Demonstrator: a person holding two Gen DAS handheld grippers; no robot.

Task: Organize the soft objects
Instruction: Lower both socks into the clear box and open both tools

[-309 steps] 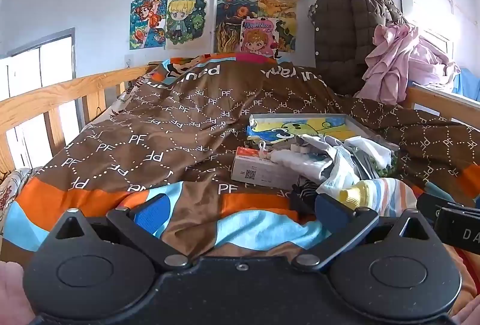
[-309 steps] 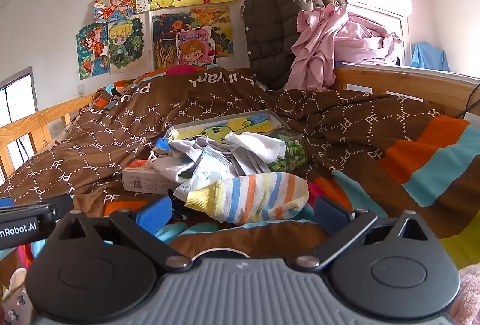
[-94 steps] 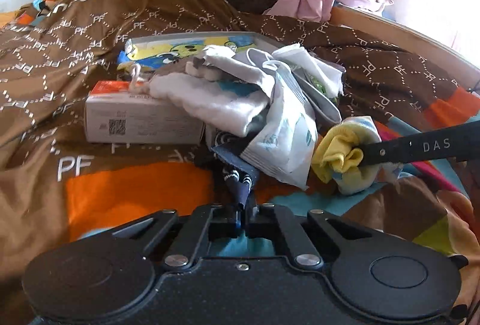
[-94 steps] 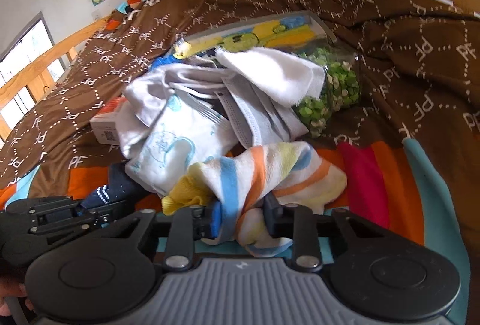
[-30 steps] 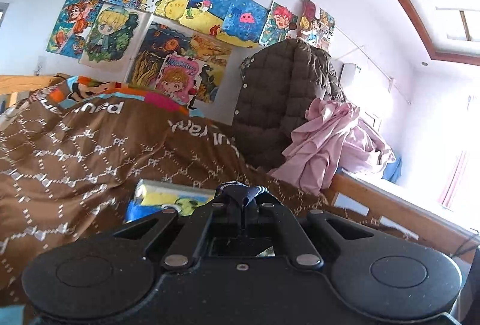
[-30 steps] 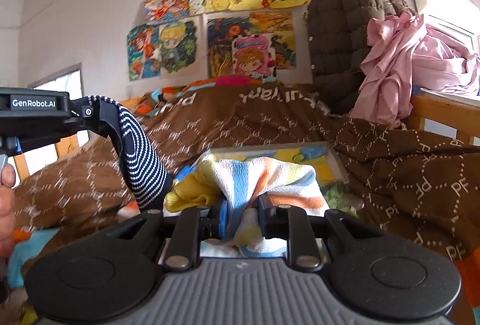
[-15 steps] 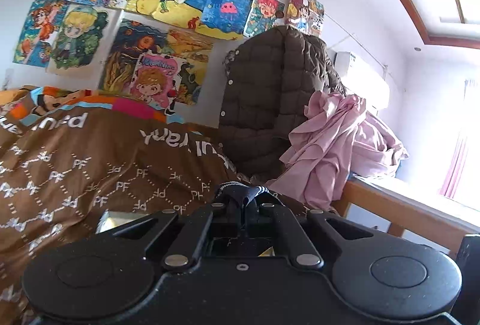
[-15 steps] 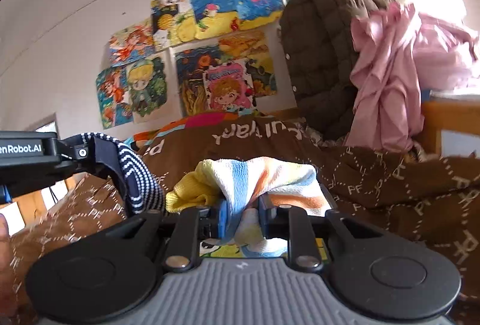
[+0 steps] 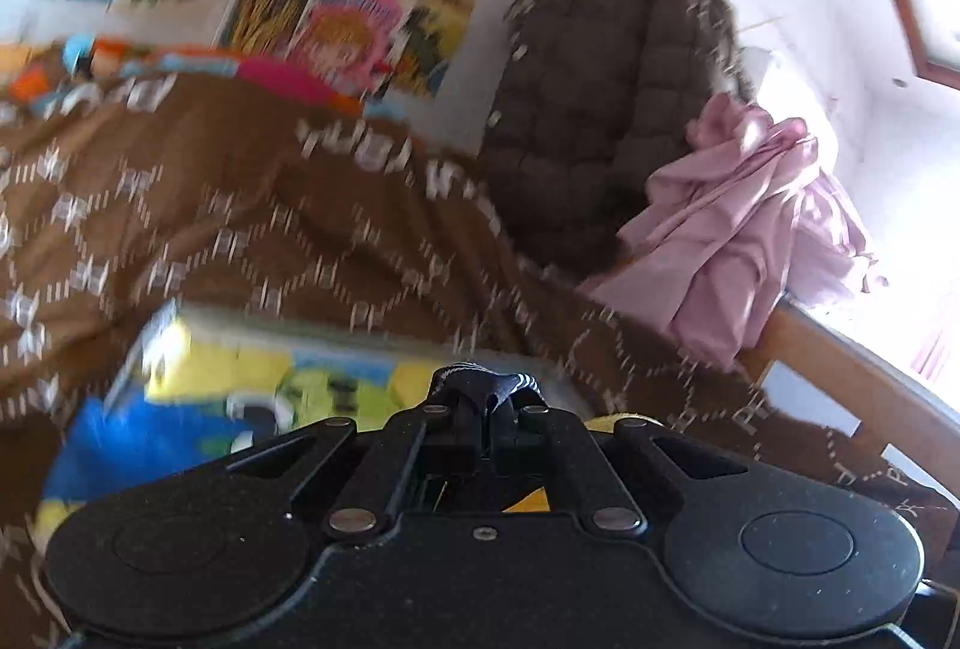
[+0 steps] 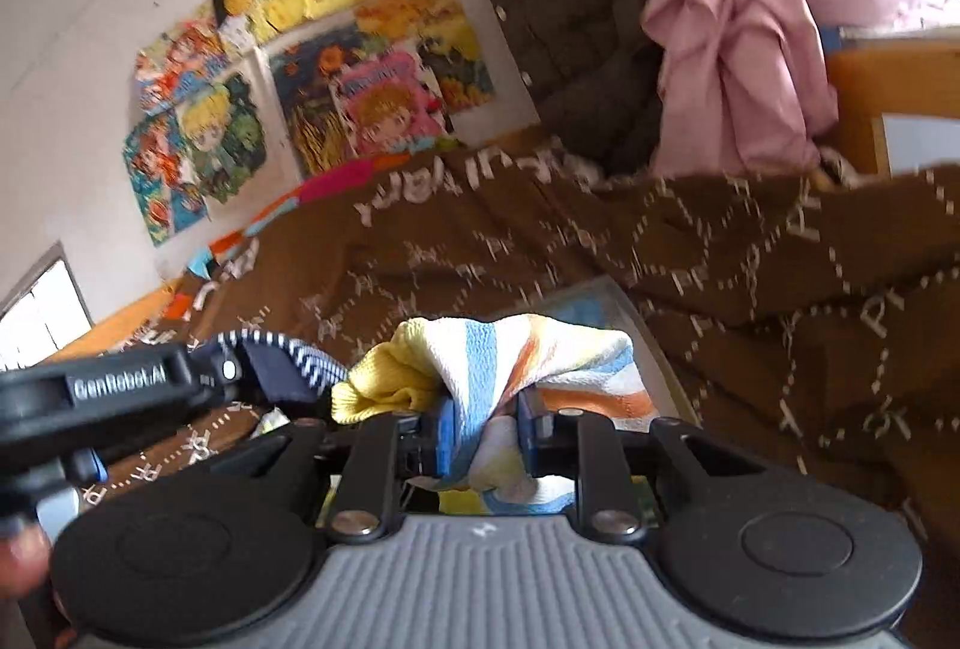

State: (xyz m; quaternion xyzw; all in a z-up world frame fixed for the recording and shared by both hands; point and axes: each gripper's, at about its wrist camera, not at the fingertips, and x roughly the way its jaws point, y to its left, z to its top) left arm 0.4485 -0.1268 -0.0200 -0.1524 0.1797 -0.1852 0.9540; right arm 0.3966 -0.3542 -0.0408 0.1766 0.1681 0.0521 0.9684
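Here we hold both tools above the brown quilt (image 9: 252, 229), which serves as our landmark. Our left gripper (image 9: 485, 409) is clenched on a navy sock (image 9: 483, 390) with thin white stripes; a small bunch of the cloth pokes up between the closed fingers. From the right wrist view we see that same sock (image 10: 288, 358) hanging from the left tool, off to the left and just beside the yellow toe of the other sock. Our right gripper (image 10: 480, 430) is grasping a striped sock (image 10: 510, 361), white with blue, orange and yellow bands, pinched between the blue pads (image 10: 446, 436) and bulging out above them. Both socks are lifted clear of the quilt. Lying on the quilt, below and just beyond the grippers, is a flat colourful box (image 9: 228, 379) in yellow and blue. At the far end of the quilt a dark padded coat (image 9: 600, 121) and a pink garment (image 9: 732, 241) hang by the wooden rail (image 9: 852, 379). Drawings (image 10: 360, 73) cover the wall behind the quilt. The left view is blurred.
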